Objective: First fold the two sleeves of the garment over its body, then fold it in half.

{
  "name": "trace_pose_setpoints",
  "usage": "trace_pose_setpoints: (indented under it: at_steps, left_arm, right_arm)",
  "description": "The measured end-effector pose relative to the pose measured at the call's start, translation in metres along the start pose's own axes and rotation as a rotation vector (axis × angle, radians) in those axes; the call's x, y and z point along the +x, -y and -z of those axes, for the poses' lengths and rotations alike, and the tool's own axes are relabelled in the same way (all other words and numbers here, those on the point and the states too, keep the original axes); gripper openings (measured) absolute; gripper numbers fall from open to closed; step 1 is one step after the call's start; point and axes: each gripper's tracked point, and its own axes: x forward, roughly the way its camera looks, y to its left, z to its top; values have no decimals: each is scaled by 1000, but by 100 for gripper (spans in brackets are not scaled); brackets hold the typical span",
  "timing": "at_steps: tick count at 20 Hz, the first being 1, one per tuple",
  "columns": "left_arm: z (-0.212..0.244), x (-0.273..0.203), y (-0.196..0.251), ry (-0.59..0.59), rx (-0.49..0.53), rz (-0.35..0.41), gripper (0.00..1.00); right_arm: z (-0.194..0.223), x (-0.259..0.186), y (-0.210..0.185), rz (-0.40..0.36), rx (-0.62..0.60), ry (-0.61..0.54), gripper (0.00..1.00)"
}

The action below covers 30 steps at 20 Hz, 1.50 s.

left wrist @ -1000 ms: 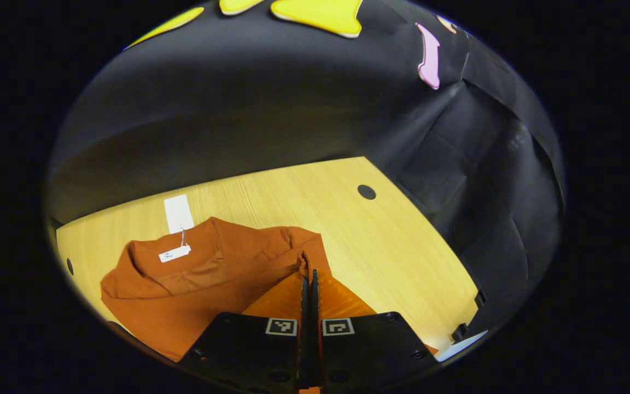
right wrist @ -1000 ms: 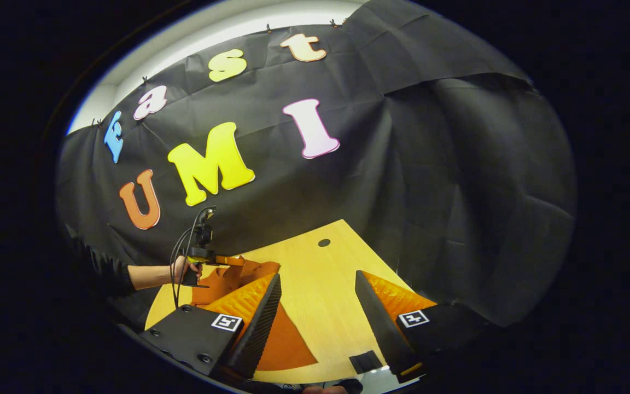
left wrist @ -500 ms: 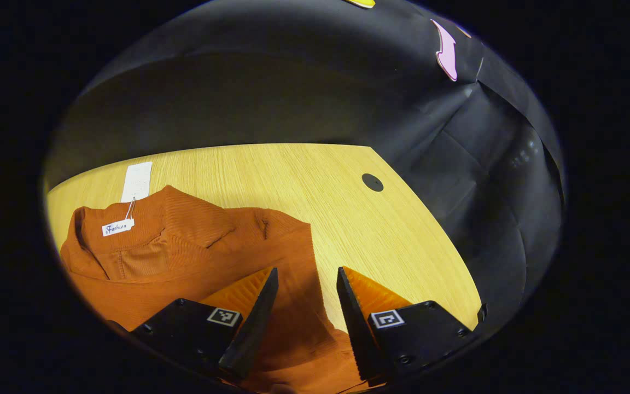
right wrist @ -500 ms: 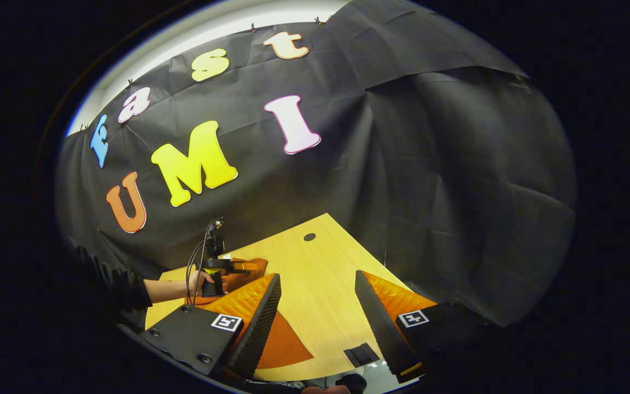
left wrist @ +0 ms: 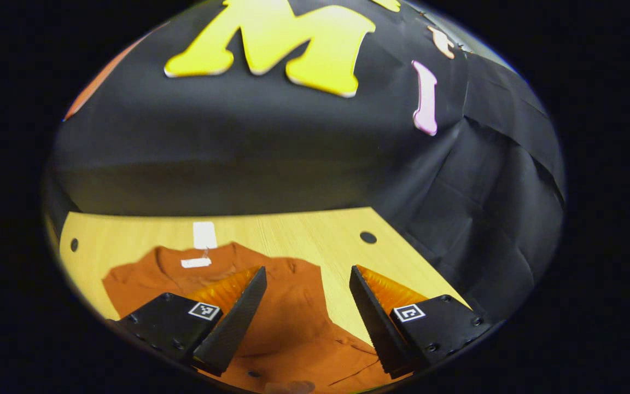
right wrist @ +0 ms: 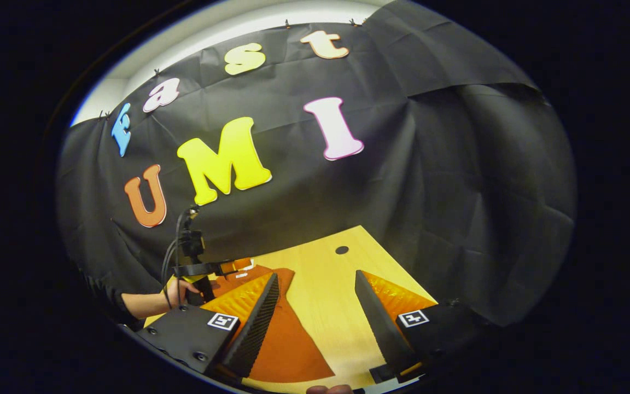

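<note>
While the garment (left wrist: 293, 323) lies flat on the wooden table (left wrist: 315, 232), collar toward the booth wall with a white tag (left wrist: 204, 235) beside the neckline, the left gripper (left wrist: 307, 284) hangs above its right portion with jaws spread and gripping nothing. In the right gripper view, the right gripper (right wrist: 315, 290) is likewise spread wide and empty above the table, a garment edge (right wrist: 287, 345) below its left finger; the left gripper appears farther off, held by a hand (right wrist: 179, 290)
</note>
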Motion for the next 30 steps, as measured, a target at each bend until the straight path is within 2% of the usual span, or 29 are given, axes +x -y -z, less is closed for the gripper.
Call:
trace_pose_setpoints:
  at_steps: [2, 4, 8, 11, 12, 14, 15, 18, 21, 23, 24, 27, 29, 30]
  left_arm:
    - [-30, -48, 2, 98, 10, 2, 99]
    - [-55, -97, -6, 194, 34, -41, 98]
    - [-89, -213, -25, 379, 75, -267, 100]
    - [-114, -246, -22, 475, 125, -432, 98]
    - [-120, -253, -15, 491, 118, -452, 100]
    - [-122, -266, -14, 518, 108, -482, 97]
    - [-118, -266, -16, 519, 102, -488, 97]
    - [-107, -269, -17, 496, 82, -479, 100]
    - [-85, -270, -18, 448, 75, -442, 98]
    - [-53, -260, -23, 350, 81, -376, 100]
    - [-34, -260, -30, 302, 85, -359, 97]
    - [23, -273, -63, 157, 64, -357, 99]
    - [65, -277, -73, 56, -28, -317, 98]
    - [90, -282, -73, -11, -104, -281, 98]
  right_arm:
    - [-1, 15, -27, -56, -23, 6, 90]
    - [-1, 27, -54, -115, -49, 10, 90]
    - [4, 39, -115, -215, -113, 34, 90]
    - [11, 41, -153, -266, -182, 70, 92]
    - [13, 40, -163, -279, -195, 79, 94]
    - [18, 39, -183, -319, -204, 77, 92]
    - [21, 37, -189, -334, -208, 70, 89]
    - [28, 38, -196, -362, -209, 46, 92]
    - [40, 38, -187, -376, -191, -4, 92]
    - [55, 40, -162, -353, -198, -51, 92]
    - [63, 41, -146, -333, -206, -75, 92]
    - [91, 38, -90, -262, -233, -152, 92]
    - [114, 32, -56, -219, -221, -226, 92]
    - [128, 28, -41, -210, -212, -265, 92]
